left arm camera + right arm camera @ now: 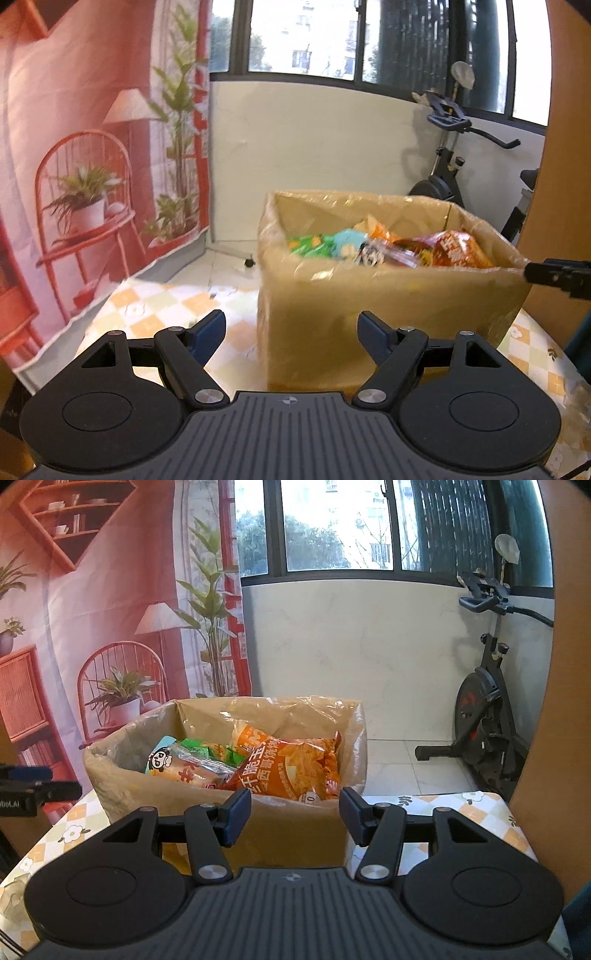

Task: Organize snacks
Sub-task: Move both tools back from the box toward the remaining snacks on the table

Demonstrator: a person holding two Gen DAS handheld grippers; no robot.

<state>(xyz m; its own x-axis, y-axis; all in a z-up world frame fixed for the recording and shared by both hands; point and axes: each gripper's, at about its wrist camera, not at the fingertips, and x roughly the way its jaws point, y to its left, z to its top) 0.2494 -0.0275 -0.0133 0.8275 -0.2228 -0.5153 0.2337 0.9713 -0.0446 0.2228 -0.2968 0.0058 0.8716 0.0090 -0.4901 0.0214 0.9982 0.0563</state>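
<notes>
Left wrist view: the left hand-held gripper [291,326] has its jaws well apart, with nothing between them. It faces the brown cardboard box lined with clear plastic film [369,306], which stands on the table with the cream-and-orange checked floral cloth [147,310]. The snacks lie inside the box: a green packet [308,245], a pale blue packet [347,240] and an orange crisp bag [458,251]. The tip of the right hand-held gripper [554,275] shows near the box's right rim.

Right wrist view: the right hand-held gripper [295,818] has its jaws moderately apart and empty, just before the box's near wall. The orange crisp bag sits uppermost, against a clear-wrapped packet with a cartoon face [184,766].

Judgement: the step in hand appears to be reaching in for a packet. Come over the near rim, not through it, and pinch a bag's sealed edge rather than its inflated middle. The loose film at the rim could snag a finger. Open table lies left of the box; to the right, the table edge is close.
</notes>
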